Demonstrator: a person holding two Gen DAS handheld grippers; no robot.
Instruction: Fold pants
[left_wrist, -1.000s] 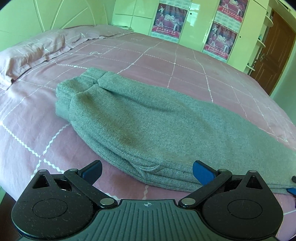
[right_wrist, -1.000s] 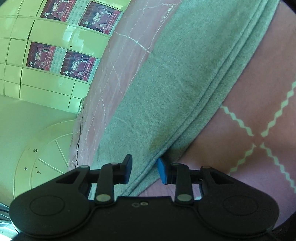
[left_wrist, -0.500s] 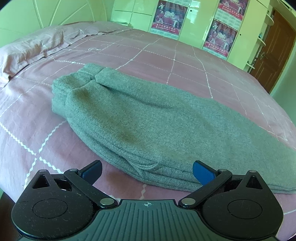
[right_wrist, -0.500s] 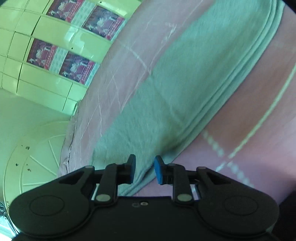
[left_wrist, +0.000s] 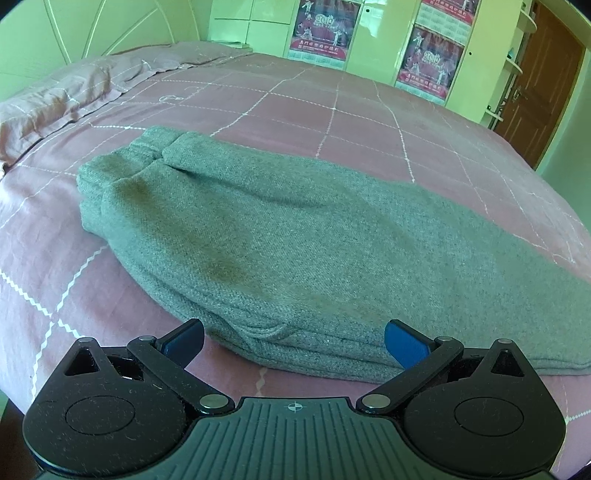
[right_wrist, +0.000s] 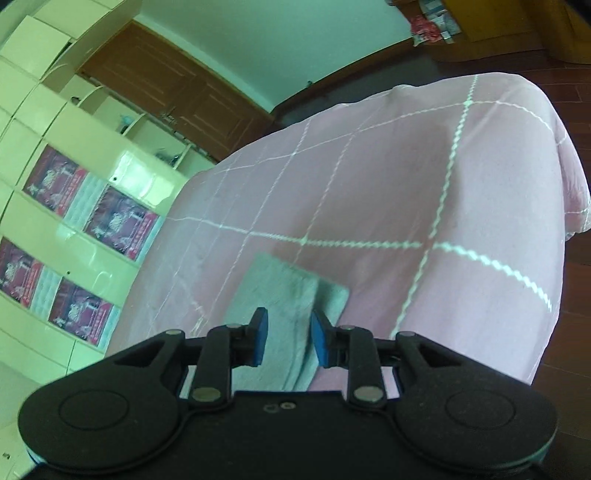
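Grey pants lie folded lengthwise on the pink bed, waistband at the left, legs running right. My left gripper is wide open, hovering just in front of the pants' near edge at the seat, touching nothing. In the right wrist view the leg ends of the pants lie flat on the bed. My right gripper is above them with its blue pads partly apart and nothing held between them.
The pink bedsheet with white grid lines covers the bed. A pillow lies at the far left. Cream wardrobes with posters stand behind the bed, and a brown door is at the right. The bed's corner drops to a wooden floor.
My right gripper swung from the middle of the pants to the leg ends and its pads opened a little wider. My left gripper stayed open and shifted slightly.
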